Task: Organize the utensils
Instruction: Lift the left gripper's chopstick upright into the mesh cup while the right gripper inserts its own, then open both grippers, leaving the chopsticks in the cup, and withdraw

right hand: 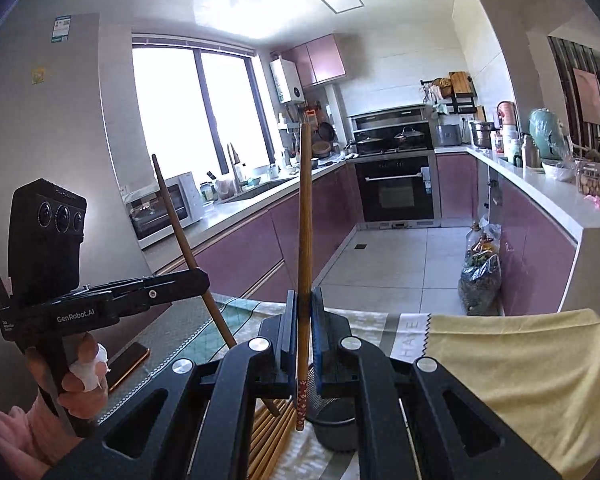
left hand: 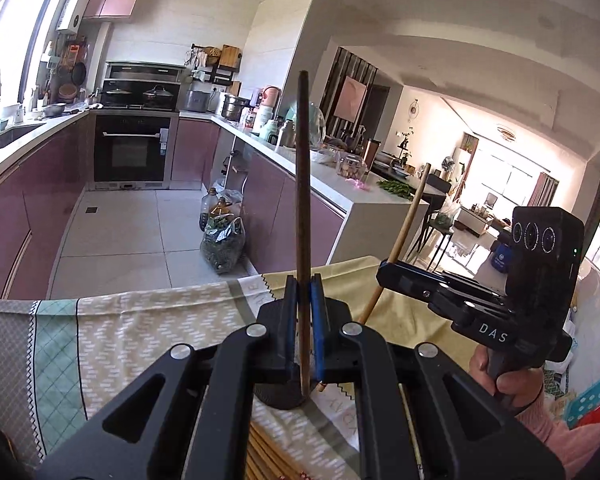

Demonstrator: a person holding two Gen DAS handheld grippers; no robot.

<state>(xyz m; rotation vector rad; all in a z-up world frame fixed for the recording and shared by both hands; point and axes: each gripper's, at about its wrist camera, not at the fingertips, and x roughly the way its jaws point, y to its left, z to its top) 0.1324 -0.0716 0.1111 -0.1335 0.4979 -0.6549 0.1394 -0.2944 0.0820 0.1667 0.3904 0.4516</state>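
On the left, the left gripper [left hand: 304,300] is clamped on a dark chopstick [left hand: 303,184] standing upright; the right gripper [right hand: 305,312] likewise pinches a lighter chopstick [right hand: 305,216]. Above the holder [right hand: 334,432] and spare chopsticks [right hand: 268,440], either thin stick could pivot or slip loose.

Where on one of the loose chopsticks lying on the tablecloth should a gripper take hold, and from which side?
Grip a loose chopstick near mid-length, coming from above with the pads either side of its thin shaft. They lie flat, packed side by side on the tablecloth, so start with an outermost one. Both the left gripper and right gripper already hold one.
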